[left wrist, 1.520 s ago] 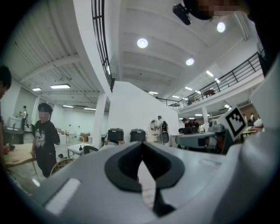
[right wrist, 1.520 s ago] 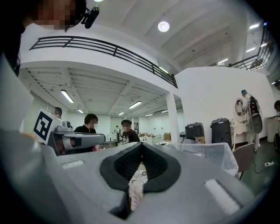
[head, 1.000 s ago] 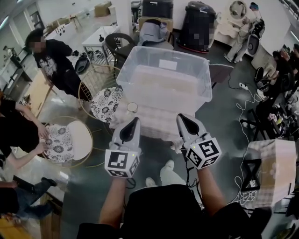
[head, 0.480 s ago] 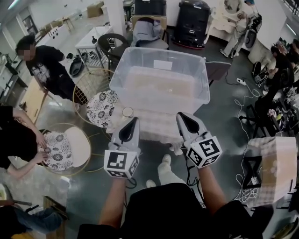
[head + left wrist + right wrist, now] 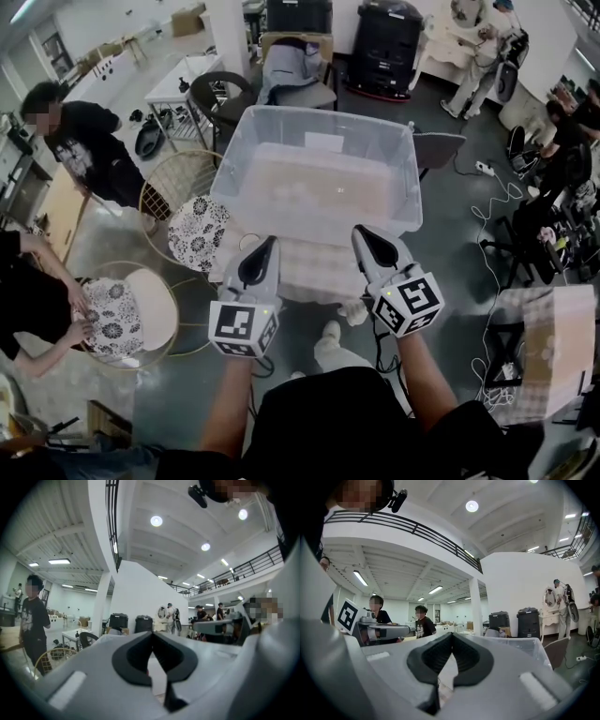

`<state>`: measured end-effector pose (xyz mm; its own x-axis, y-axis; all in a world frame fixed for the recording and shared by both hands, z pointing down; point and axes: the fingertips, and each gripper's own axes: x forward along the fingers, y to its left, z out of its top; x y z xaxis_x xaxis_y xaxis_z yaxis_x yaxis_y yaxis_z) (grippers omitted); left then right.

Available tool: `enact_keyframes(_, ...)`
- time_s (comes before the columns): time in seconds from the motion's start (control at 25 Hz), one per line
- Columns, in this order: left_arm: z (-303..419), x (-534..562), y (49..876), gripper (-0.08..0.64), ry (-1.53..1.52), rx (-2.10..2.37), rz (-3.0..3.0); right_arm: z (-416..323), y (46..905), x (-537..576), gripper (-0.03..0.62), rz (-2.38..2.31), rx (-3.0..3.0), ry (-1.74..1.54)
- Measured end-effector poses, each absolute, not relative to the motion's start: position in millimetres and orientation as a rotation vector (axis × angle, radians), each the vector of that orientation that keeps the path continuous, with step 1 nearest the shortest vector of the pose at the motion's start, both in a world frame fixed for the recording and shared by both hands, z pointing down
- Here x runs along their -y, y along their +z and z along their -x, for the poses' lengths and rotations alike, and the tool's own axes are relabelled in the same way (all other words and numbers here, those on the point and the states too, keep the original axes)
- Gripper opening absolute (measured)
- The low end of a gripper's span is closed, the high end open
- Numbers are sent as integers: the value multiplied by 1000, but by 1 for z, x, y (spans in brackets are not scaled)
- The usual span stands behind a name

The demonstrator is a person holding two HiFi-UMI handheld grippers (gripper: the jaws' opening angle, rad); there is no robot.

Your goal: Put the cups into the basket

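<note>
We are holding the left gripper and right gripper pinched closed and empty before the big clear plastic basket, seemingly lining up for the small clear cup beside its near-left corner, which will need jaws opening.

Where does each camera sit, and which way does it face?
Head view: on the person's head, looking steeply down at the clear bin; both forearms, left gripper and right gripper show.
Left gripper view: on the left gripper, facing level across the hall; its shut jaws show.
Right gripper view: on the right gripper, facing level; its shut jaws show.
Shared: head and right gripper views both show the clear bin.
</note>
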<state>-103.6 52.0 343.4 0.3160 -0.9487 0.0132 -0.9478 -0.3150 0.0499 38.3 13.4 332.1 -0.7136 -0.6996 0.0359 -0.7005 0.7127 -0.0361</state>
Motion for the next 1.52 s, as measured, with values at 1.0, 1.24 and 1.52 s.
enact_keyframes(1.0, 74, 53, 337, 6, 43, 1936, -2396, -49, 321, 113, 2, -986, 2998, 123)
enact_keyframes(1.24, 71, 66, 339, 6, 52, 1975, -2355, -48, 324, 124, 2, -919, 3011, 125)
enact_keyframes(1.52, 77, 70, 346, 6, 56, 2007, -2303, -46, 328, 135, 2, -894, 3024, 156)
